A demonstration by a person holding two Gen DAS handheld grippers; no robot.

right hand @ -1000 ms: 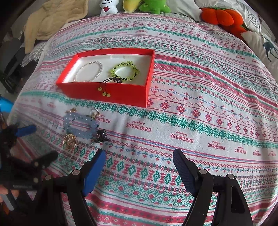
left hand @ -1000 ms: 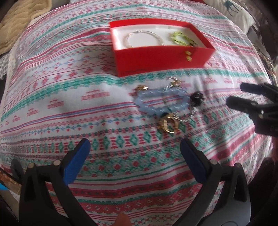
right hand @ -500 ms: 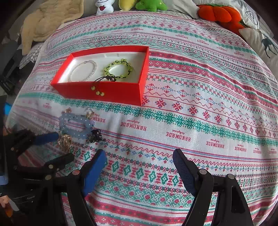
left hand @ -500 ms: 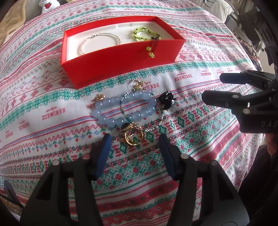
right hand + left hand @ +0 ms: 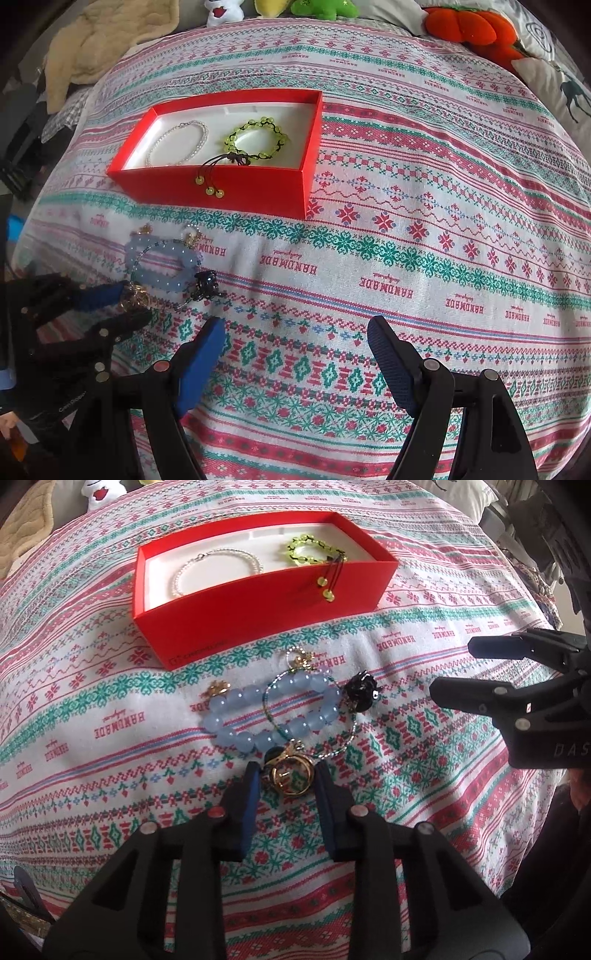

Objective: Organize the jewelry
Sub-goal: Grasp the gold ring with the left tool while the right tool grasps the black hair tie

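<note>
Left gripper (image 5: pixel 287 777) closing in on a gold charm (image 5: pixel 291 779) on the bedspread (image 5: pixel 110 686)

So the blue pads sit on either side of the charm, jaws closing with it right between them, can't tell if they're pressing it yet. The charm is tangled with a blue bead bracelet (image 5: pixel 258 716), a thin silver chain (image 5: pixel 332 751) and a little black charm (image 5: pixel 362 692). Behind that pile is a red box (image 5: pixel 266 605) with a pearl bracelet (image 5: pixel 214 570) and a green bracelet (image 5: pixel 310 550) inside, its cord ends hanging over the front wall. The right gripper (image 5: pixel 454 668) pokes in from the right edge, nothing in it.
</note>
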